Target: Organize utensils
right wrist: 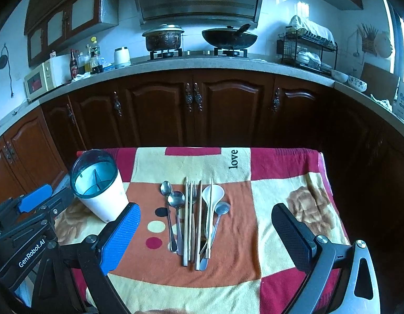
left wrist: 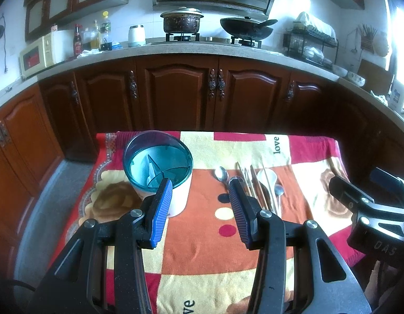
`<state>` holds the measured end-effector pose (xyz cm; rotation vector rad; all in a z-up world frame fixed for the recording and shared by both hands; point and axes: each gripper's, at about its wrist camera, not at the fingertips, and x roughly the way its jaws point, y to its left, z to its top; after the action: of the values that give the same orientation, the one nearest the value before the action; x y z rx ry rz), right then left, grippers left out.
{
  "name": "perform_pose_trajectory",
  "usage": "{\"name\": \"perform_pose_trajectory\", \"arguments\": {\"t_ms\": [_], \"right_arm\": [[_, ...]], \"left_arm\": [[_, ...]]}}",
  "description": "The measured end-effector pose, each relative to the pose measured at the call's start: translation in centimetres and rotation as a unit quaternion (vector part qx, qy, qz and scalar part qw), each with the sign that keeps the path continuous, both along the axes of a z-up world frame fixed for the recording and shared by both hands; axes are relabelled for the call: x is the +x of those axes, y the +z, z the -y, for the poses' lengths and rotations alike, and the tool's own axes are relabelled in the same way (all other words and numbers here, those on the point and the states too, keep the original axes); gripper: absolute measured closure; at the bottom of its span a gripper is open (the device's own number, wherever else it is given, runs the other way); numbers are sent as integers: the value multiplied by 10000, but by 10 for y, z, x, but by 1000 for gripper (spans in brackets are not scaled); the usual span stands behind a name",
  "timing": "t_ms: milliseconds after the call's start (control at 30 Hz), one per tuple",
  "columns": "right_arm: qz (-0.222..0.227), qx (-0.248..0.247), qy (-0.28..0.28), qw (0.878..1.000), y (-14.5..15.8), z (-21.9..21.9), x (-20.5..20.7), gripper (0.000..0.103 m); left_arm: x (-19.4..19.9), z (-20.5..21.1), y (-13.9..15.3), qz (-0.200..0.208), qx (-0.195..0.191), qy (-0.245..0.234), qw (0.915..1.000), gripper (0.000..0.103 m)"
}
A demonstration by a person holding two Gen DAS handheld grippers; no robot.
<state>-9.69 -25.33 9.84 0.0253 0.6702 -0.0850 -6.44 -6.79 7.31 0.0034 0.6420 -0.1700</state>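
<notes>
Evidently both my left gripper (left wrist: 200, 181) and right gripper (right wrist: 206, 216) hung wide open, empty; the utensils (right wrist: 194, 219) lay bunched beside the divided holder (right wrist: 97, 185), perhaps overlapping, so one pinch risked dragging neighbours.

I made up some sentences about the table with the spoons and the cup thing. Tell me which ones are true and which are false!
1. The utensil holder has spoons inside it. False: its compartments look empty; every utensil lies on the cloth.
2. The white spoon lies among the utensils on the patterned cloth. True.
3. The right gripper is squeezing a fork. False: its jaws stand wide open and hold nothing.
4. The holder stands to the left of the utensils. True.
5. The left gripper is open, with nothing between its fingers. True.
6. The chopsticks stand upright in the holder. False: they lie flat beside the metal spoons.
</notes>
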Motion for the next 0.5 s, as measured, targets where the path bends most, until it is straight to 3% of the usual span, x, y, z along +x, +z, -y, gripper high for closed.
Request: {"name": "perform_pose_trajectory", "arguments": {"t_ms": [500], "right_arm": [[-63, -40, 23, 10000, -2, -2, -1, 3]], "left_arm": [[2, -2, -4, -107, -11, 66, 9999, 58]]}}
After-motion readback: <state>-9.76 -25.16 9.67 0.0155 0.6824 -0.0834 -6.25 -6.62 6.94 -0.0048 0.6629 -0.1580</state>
